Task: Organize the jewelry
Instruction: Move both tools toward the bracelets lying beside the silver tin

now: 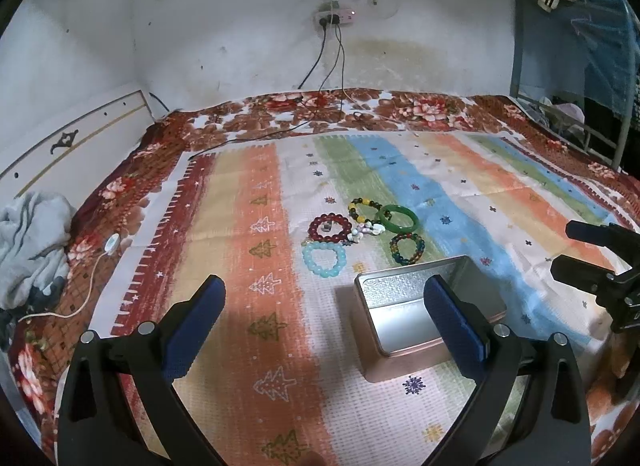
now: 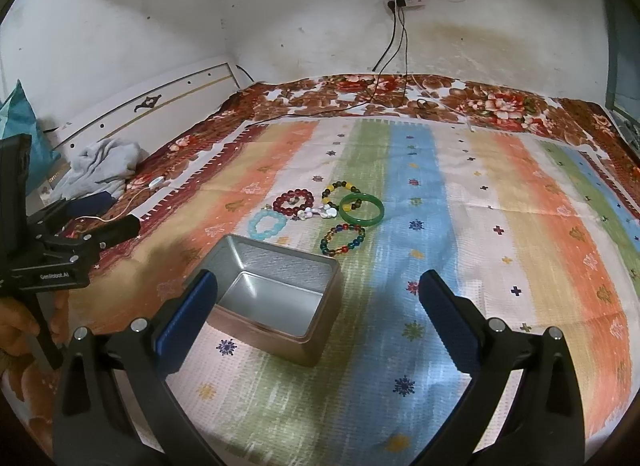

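— Where do your jaws stand?

— My left gripper hangs over the striped cloth on the bed, jaws spread wide with nothing between them. My right gripper is the same: jaws wide apart, empty, hovering above the cloth.

— And the jewelry?

— All in one cluster on the cloth, beyond the metal tin. There is a dark red bead bracelet, a pale blue bead bracelet just in front of it, a yellow and dark bead bracelet touching a green bangle, and a multicoloured bead bracelet nearest the tin. A small white piece lies in the middle of them; I cannot make out what it is.

— The tin?

— Open, lidless, nothing inside it. In my left view its near right part sits behind my right-hand finger; in my right view it lies just inside my left-hand finger.

— Anything else around?

— A grey garment is bunched at the bed's left edge, and cables drop from a wall socket onto the floral sheet.
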`<state>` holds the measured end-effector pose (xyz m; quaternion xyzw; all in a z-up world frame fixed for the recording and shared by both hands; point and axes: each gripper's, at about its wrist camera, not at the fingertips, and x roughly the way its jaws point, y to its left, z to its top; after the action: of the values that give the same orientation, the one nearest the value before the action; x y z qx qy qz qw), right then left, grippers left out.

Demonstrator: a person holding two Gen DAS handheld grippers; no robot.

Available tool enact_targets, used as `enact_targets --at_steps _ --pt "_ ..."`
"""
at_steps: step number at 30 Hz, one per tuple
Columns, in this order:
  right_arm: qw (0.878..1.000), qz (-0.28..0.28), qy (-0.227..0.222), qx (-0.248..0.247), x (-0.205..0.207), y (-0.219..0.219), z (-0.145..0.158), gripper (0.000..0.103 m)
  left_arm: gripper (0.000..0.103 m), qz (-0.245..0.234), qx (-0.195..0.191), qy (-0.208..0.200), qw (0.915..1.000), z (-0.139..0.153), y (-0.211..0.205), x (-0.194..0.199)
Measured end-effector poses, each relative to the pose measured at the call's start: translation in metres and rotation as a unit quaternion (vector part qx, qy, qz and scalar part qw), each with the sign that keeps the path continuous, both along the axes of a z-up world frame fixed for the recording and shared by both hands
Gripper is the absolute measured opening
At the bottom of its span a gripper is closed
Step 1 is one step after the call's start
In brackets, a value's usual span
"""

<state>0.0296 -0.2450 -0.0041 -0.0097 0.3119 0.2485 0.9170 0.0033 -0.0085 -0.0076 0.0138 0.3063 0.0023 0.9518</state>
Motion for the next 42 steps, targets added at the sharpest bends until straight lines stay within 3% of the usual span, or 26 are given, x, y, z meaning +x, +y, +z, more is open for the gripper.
enact_targets --at_steps 23,29,36,42 --pt "1.000 0.007 -0.003 -0.004 0.008 0.008 0.002 0.099 0.097 0.015 0.004 0.004 0.9999 -0.005 0.001 -0.001" --pt "1.000 0.004 -0.003 -0.008 0.013 0.010 0.002 0.099 0.097 0.028 -0.009 0.005 0.9996 -0.003 0.003 0.006" --pt "1.000 -0.014 0.010 -0.013 0.028 0.006 0.002 0.099 0.097 0.019 0.019 0.001 0.9996 -0.004 -0.007 0.018" --pt "1.000 -0.011 0.008 -0.020 0.035 0.007 0.002 0.099 0.097 0.019 0.003 0.016 0.9997 -0.004 0.000 0.031"
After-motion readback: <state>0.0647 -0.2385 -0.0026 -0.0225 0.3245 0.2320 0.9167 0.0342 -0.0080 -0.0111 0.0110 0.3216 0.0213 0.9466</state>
